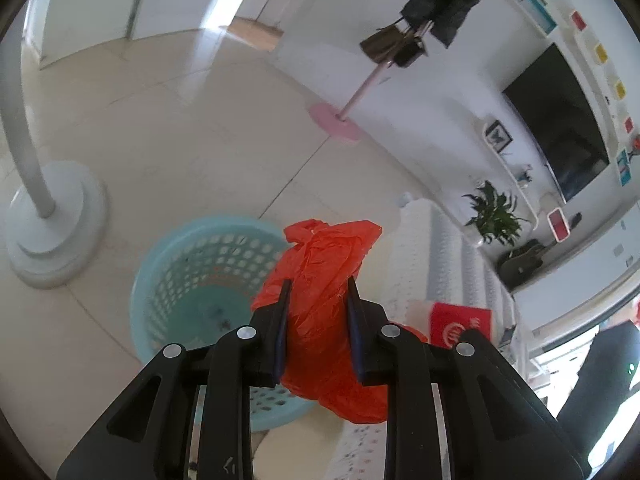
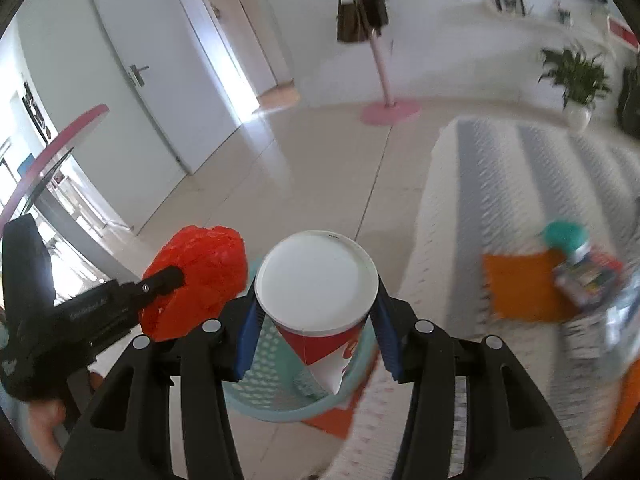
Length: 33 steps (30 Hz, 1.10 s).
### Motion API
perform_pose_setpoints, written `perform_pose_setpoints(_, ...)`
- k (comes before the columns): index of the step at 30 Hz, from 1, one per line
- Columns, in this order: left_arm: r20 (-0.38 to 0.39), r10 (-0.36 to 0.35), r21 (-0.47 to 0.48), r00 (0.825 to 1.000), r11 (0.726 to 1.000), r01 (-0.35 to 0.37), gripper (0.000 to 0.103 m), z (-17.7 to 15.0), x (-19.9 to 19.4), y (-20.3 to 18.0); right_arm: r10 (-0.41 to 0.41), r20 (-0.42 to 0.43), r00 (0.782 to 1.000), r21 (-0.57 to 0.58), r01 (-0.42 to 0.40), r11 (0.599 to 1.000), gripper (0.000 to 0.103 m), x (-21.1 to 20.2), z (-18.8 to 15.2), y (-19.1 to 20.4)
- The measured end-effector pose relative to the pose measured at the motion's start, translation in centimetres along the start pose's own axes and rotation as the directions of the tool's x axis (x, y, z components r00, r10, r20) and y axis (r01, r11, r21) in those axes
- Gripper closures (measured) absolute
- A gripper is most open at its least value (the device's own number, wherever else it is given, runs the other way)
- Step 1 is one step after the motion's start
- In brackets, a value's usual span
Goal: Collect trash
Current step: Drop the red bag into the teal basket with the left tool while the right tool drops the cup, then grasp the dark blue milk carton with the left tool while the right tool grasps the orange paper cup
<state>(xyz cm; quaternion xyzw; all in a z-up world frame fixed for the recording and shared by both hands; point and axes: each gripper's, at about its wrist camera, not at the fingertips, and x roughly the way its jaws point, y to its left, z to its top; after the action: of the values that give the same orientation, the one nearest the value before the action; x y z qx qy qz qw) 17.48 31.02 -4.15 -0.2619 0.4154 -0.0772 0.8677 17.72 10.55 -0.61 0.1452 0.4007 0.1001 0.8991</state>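
Observation:
My left gripper point(image 1: 318, 286) is shut on a crumpled red plastic bag point(image 1: 324, 276), which bulges out above and below the pads. It hangs over the right rim of a light blue perforated basket point(image 1: 200, 276) on the floor. In the right wrist view my right gripper point(image 2: 316, 300) is shut on a red and white paper cup point(image 2: 318, 280), pads on both sides, mouth facing the camera. The cup hangs above the same blue basket point(image 2: 272, 380). The red bag point(image 2: 196, 280) and the left gripper point(image 2: 160, 280) show at the left, beside the cup.
A striped cloth-covered table point(image 2: 520, 200) runs along the right, with an orange sheet point(image 2: 524, 284), a teal-capped bottle point(image 2: 576, 256) and packets on it. A white lamp base point(image 1: 56, 232) stands left of the basket. A pink coat stand point(image 2: 390, 110) and a potted plant point(image 2: 576, 76) stand farther off.

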Motion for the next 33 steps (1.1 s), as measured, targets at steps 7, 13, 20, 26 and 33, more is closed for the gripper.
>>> perform_pose_setpoints(7, 0.000, 0.079, 0.003, 0.997, 0.997, -0.079, 0.055, 0.5, -0.3, 1.2, 0.039, -0.079, 0.996, 0.024, -0.037, 0.999, 0.054, 3.6, -0.3, 1.3)
perform_pose_setpoints(13, 0.023, 0.070, 0.006, 0.997, 0.997, -0.070, 0.053, 0.5, -1.0, 1.0, 0.064, -0.064, 0.996, -0.002, -0.065, 0.998, 0.051, 2.6, -1.0, 1.3)
perform_pose_setpoints(20, 0.037, -0.028, 0.056, 0.999, 0.998, 0.026, 0.042, -0.1, -1.3, -1.9, 0.024, 0.007, 1.000, -0.059, -0.023, 0.998, 0.051, -2.3, -1.6, 0.0)
perform_pose_setpoints(26, 0.061, -0.119, 0.141, 0.991, 0.984, 0.109, 0.039, -1.5, -1.8, -6.8, -0.020, 0.115, 0.993, -0.057, 0.027, 0.998, 0.051, -8.5, -0.2, -2.9)
perform_pose_setpoints(33, -0.009, -0.272, 0.354, 0.962, 0.899, 0.258, 0.032, -5.1, -1.4, -16.0, -0.131, 0.231, 0.964, -0.061, 0.149, 0.987, 0.051, -16.4, -0.1, -8.3)
